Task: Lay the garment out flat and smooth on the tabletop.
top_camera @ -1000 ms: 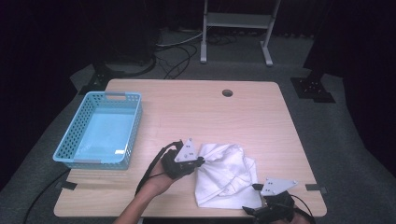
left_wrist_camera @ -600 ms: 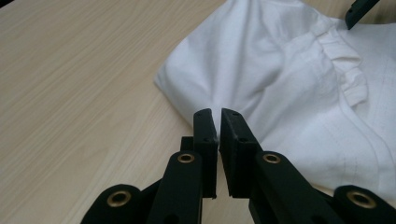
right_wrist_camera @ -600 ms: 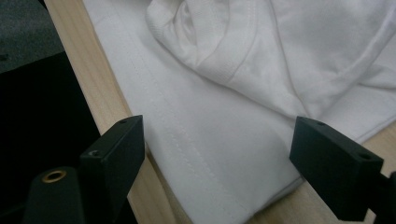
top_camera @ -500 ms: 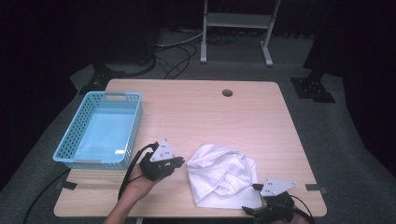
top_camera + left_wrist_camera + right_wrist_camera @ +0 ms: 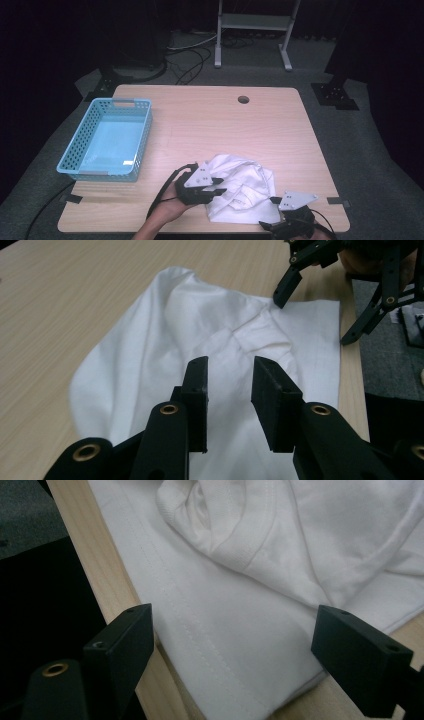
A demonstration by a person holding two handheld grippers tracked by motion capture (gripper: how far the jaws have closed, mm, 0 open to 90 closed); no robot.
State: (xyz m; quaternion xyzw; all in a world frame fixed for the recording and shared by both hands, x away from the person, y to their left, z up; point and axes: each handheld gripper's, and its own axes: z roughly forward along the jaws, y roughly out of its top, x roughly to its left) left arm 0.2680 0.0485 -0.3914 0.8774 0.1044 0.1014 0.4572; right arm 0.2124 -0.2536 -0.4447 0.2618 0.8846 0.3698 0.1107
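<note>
Now over white shirt (image 5: 243,187): left gripper (image 5: 229,371) fingers just opening, part-spread, nothing pinched; right gripper (image 5: 235,645) fingers spread wide at surface (image 5: 210,120) edge.

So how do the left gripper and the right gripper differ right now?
The left gripper has its jaws narrowly apart, just opening, over the white shirt; the right gripper has jaws spread wide. Left sits at the shirt's left side, right at the table's near edge. Neither grips cloth.

A blue basket (image 5: 107,141) sits on the left of the wooden table (image 5: 210,120), with a small round hole (image 5: 243,99) far back.
</note>
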